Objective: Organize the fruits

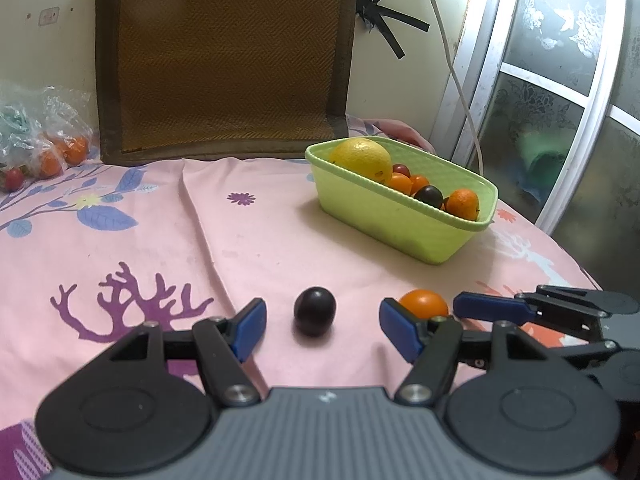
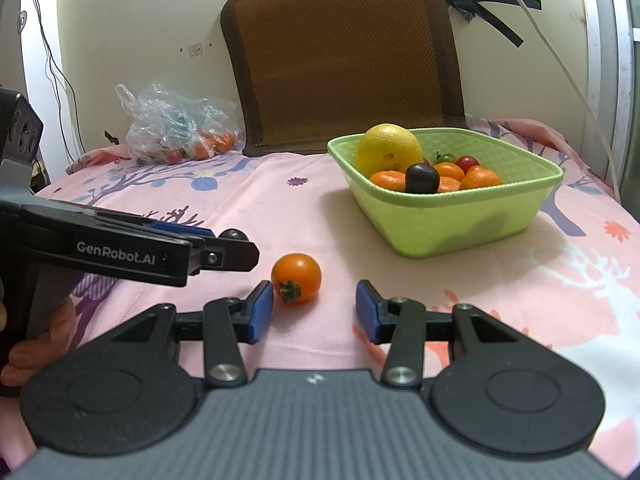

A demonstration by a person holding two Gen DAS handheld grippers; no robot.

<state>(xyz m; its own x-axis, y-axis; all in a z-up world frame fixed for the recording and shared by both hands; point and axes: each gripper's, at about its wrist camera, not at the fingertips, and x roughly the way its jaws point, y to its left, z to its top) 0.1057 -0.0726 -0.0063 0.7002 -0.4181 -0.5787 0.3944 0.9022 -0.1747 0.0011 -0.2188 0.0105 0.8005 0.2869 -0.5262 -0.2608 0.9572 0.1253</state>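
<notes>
Left view alone shows the dark plum point(image 1: 315, 311) lying between the left hand-held gripper point(image 1: 322, 330)'s wide jaws, untouched. Right view shows the orange tomato point(image 2: 296, 282) just ahead of the right hand-held gripper point(image 2: 315, 310), jaws narrower and empty, and the green basket point(image 2: 460, 220) beyond.

Both wrist cameras low over tablecloth point(image 1: 248, 240), close, tilted down, facing wall. Left view sits left of right view. Shared: basket point(image 1: 400, 224), mat point(image 2: 344, 60), orange tomato point(image 2: 296, 278).

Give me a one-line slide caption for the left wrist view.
Left gripper open around a dark plum on the pink cloth, green fruit basket beyond.
</notes>
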